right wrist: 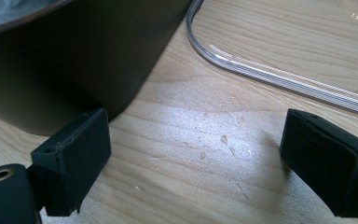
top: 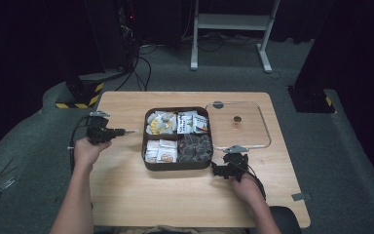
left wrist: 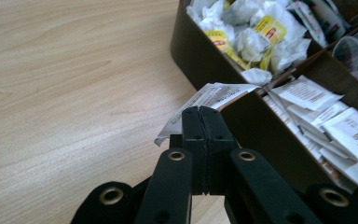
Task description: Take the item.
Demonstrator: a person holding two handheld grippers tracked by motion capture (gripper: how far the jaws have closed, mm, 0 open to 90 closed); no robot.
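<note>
A dark brown divided box (top: 145,146) sits mid-table, holding tea bags and sachets. My left gripper (top: 126,131) is just left of the box, shut on a white printed sachet (left wrist: 205,100) that sticks out beyond the jaw tips, over the box's wall (left wrist: 256,130). Inside the box lie yellow-and-white tea bags (left wrist: 256,32) and white-and-brown sachets (left wrist: 349,126). My right gripper (top: 215,169) rests on the table by the box's near right corner (right wrist: 74,60), open, with bare wood between its fingers (right wrist: 74,158).
A clear plastic lid (top: 265,127) lies flat to the right of the box, its rim (right wrist: 279,74) close ahead of the right gripper. Bare table (top: 175,195) lies in front of the box. Cables and stands sit on the floor beyond.
</note>
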